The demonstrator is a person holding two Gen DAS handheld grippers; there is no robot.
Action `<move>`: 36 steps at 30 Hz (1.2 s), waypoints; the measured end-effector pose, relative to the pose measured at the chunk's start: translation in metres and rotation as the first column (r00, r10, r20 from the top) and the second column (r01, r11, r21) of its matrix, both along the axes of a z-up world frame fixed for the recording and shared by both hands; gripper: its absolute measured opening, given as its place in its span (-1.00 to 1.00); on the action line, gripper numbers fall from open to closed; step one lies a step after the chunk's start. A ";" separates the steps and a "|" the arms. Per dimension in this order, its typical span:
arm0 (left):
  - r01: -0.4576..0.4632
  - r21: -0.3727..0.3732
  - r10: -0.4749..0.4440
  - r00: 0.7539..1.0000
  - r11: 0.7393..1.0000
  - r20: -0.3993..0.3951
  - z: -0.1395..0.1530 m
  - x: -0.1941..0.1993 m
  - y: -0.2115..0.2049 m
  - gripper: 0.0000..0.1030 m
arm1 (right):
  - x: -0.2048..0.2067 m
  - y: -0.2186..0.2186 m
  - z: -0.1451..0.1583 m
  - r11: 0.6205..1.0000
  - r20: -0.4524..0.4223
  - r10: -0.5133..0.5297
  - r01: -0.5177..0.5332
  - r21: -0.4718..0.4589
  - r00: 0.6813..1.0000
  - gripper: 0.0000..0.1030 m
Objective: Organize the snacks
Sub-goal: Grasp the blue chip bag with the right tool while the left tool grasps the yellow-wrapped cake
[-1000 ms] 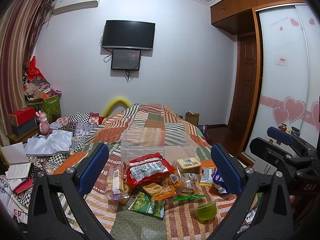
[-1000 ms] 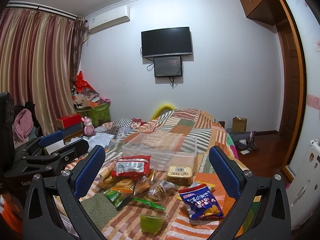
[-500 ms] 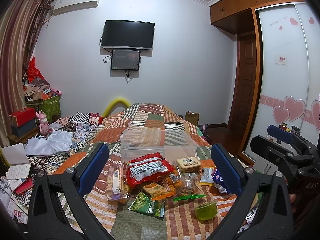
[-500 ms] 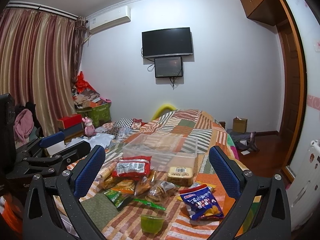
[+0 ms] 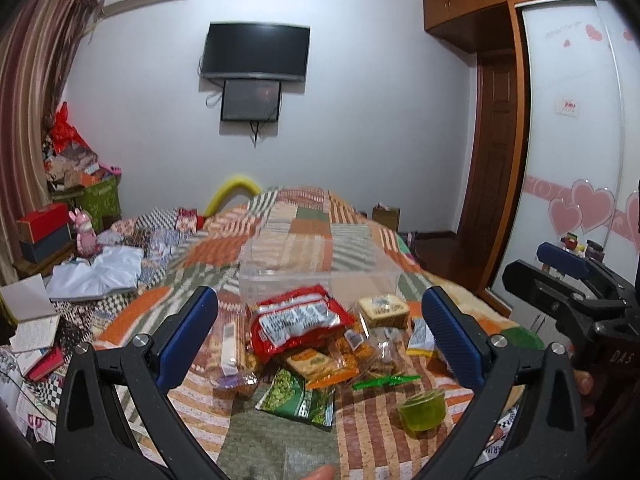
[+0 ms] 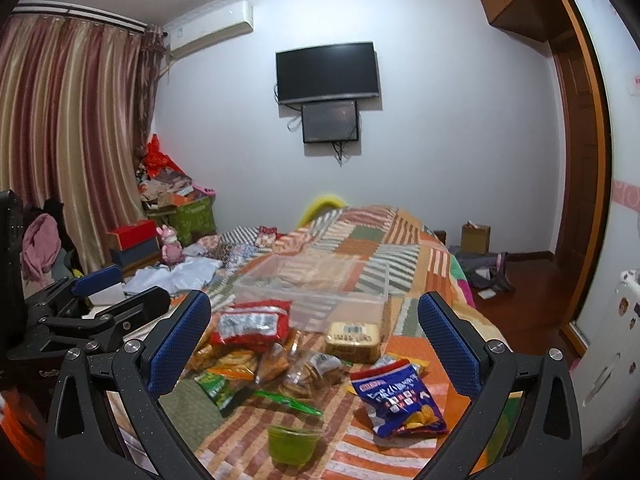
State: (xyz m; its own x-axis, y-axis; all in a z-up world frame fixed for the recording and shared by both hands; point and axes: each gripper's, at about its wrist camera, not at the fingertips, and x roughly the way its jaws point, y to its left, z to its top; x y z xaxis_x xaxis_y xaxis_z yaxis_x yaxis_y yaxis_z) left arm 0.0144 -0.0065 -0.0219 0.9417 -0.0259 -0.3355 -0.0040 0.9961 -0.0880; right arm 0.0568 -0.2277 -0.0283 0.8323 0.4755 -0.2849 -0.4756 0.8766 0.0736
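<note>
Snacks heaped on a bed, both claws spread wide and empty.

Since a second ago, nothing has moved, so sorting has not begun. The left gripper [image 5: 320, 332] and right gripper [image 6: 314, 340] hover over the bed's [image 5: 304, 216] near edge. One clear bin [image 5: 316, 272] sits behind one red bag [image 5: 298, 320], one blue bag [image 6: 400, 398], one green cup [image 6: 294, 442].

Snack pile [image 5: 316, 344] on bed [image 5: 304, 216], bin [image 5: 316, 272] behind; jelly cup [image 5: 423, 403] in front, rt.

Patchwork-quilted bed [image 5: 312, 220], clear plastic bin [image 5: 320, 268] resting on it, snack packets [image 5: 298, 318] heaped just before it, green jelly cup [image 6: 292, 444] nearest
</note>
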 end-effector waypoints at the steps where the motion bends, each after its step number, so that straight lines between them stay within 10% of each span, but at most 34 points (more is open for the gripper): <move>1: 0.004 -0.004 -0.004 1.000 1.000 -0.020 -0.005 0.005 0.001 1.00 | 0.004 -0.001 -0.004 1.000 -0.011 -0.007 0.007 -0.005 1.000 1.00; 16: 0.007 -0.073 -0.026 0.962 0.997 -0.270 -0.075 0.063 0.002 0.99 | 0.058 -0.032 -0.079 0.993 -0.244 -0.076 0.051 -0.107 0.967 1.00; 36: -0.029 -0.056 0.006 0.928 0.998 -0.373 -0.105 0.106 -0.003 0.13 | 0.082 -0.047 -0.112 0.998 -0.371 0.006 -0.027 -0.050 0.929 0.68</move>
